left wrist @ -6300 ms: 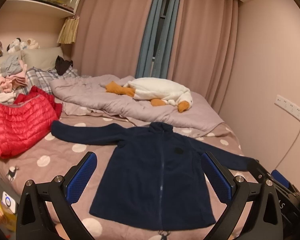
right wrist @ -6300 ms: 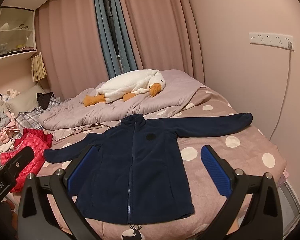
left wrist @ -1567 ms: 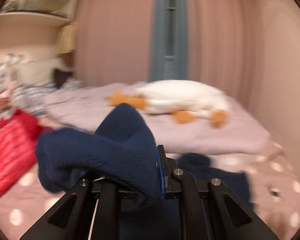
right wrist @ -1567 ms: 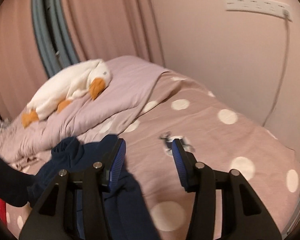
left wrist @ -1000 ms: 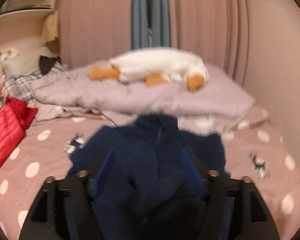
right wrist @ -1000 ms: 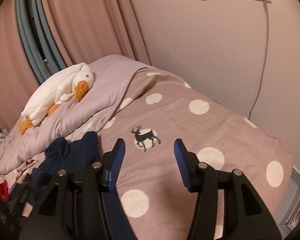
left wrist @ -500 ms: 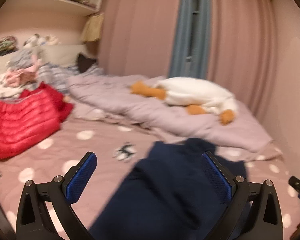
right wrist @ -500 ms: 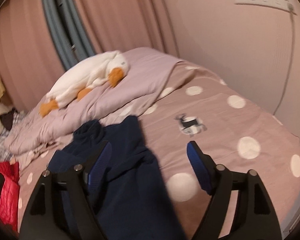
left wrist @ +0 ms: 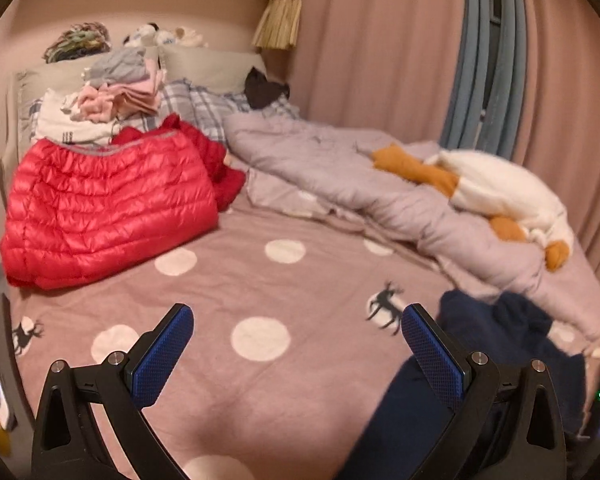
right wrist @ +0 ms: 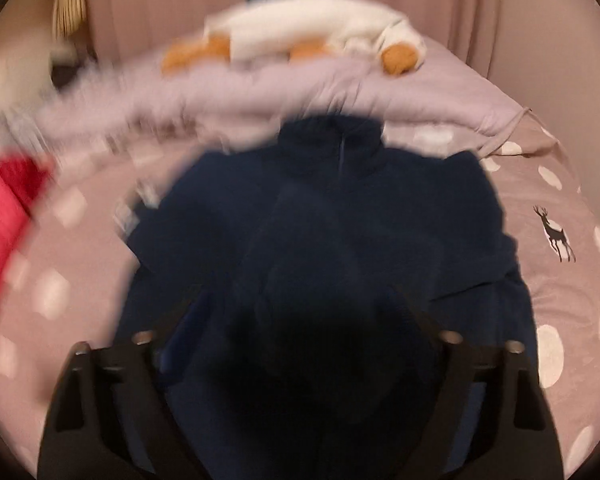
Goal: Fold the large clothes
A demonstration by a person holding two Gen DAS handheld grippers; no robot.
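Observation:
The navy fleece jacket (right wrist: pixel 340 220) lies on the dotted bedspread (right wrist: pixel 568 308) with both sleeves folded in over its front, collar towards the far side. In the blurred right wrist view my right gripper (right wrist: pixel 296 320) hovers over its middle, jaws wide apart with dark fleece between them; no grip shows. In the left wrist view the jacket (left wrist: pixel 508 344) lies at the lower right. My left gripper (left wrist: pixel 296 344) is open and empty over the bare bedspread (left wrist: pixel 260 280), left of the jacket.
A red down jacket (left wrist: pixel 108 208) lies at the left of the bed. A lilac duvet (left wrist: pixel 380 184) with a plush goose (left wrist: pixel 500 196) lies across the far side. Folded clothes (left wrist: pixel 112 92) are stacked by the pillows. Curtains (left wrist: pixel 380 60) hang behind.
My left gripper let go of the left sleeve over the jacket, opened wide and swung left, away from the jacket. My right gripper opened wider and moved over the jacket's middle.

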